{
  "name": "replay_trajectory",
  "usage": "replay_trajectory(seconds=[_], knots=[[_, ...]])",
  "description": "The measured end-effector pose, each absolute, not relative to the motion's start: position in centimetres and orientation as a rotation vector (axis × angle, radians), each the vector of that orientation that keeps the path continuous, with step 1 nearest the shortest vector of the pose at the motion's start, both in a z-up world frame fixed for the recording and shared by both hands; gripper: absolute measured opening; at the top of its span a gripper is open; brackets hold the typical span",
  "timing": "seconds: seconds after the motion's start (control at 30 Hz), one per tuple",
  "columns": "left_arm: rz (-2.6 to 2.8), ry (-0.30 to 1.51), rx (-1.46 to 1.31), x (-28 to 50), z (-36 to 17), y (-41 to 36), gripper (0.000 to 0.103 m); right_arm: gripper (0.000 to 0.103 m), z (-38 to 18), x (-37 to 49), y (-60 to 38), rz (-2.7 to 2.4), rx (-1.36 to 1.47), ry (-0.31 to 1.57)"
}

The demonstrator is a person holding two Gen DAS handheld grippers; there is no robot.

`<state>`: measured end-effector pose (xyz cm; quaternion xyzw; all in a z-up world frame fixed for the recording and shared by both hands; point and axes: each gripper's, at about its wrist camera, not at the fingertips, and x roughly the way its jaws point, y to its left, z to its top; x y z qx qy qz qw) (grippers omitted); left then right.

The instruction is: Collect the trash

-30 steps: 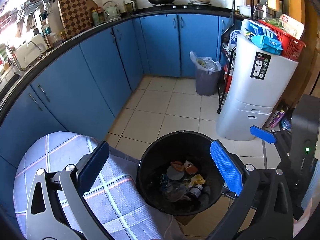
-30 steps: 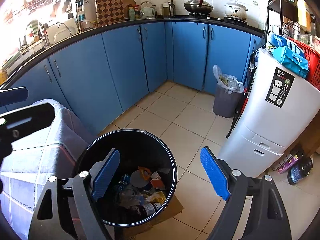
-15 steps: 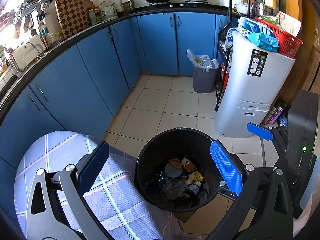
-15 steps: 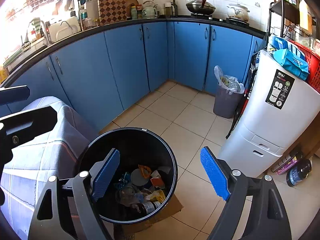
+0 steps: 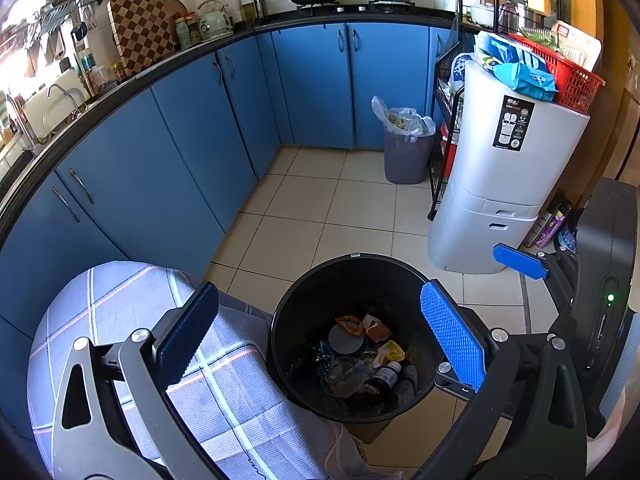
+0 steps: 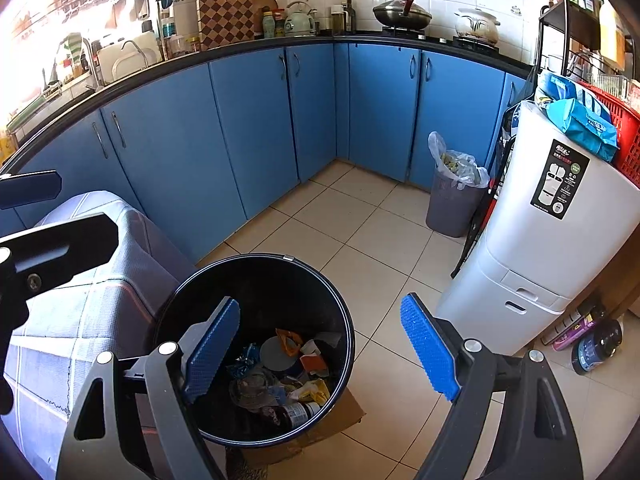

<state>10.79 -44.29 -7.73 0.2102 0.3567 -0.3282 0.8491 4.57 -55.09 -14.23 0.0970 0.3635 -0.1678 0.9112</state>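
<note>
Hovering above the black bin (image 5: 352, 280), the left gripper (image 5: 320, 344) has its blue pads spread wide with nothing between them. The right gripper (image 6: 320, 356) is likewise spread and empty, hanging over the same bin's right side and the floor tiles (image 6: 384, 236) beside it.

The bin stands on a flattened piece of cardboard (image 6: 340, 420), its rim touching or just beside a table draped in a grey checked cloth (image 5: 120, 300) (which of the two, the pictures do not settle). The trash (image 5: 360, 356) lies at the bottom of the bin: a round grey lid, orange and yellow wrappers, crumpled clear plastic, bits of blue foil and a small dark bottle with a label.

Farther off, a grey bin with a plastic liner (image 5: 406, 152) stands near the corner of the blue cabinets (image 5: 168, 160), with food scraps showing in its liner. Next to it is a black wire rack, then a tall white appliance (image 5: 504, 184) carrying a red basket (image 5: 572, 80) and blue packets on top. A few bottles stand on the floor at the appliance's foot. On the counter sit a checkered board (image 6: 224, 12), a kettle, a wok and a white pot.

In the left view the right gripper's blue fingertip (image 5: 520, 260) shows at the right edge.
</note>
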Motion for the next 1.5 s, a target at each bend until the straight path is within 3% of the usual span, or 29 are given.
replay_trajectory(seconds=[1.5], knots=[[-0.694, 0.752, 0.441, 10.94, -7.79, -43.89, 0.100, 0.081, -13.95, 4.43, -55.02, -0.341, 0.201, 0.742]])
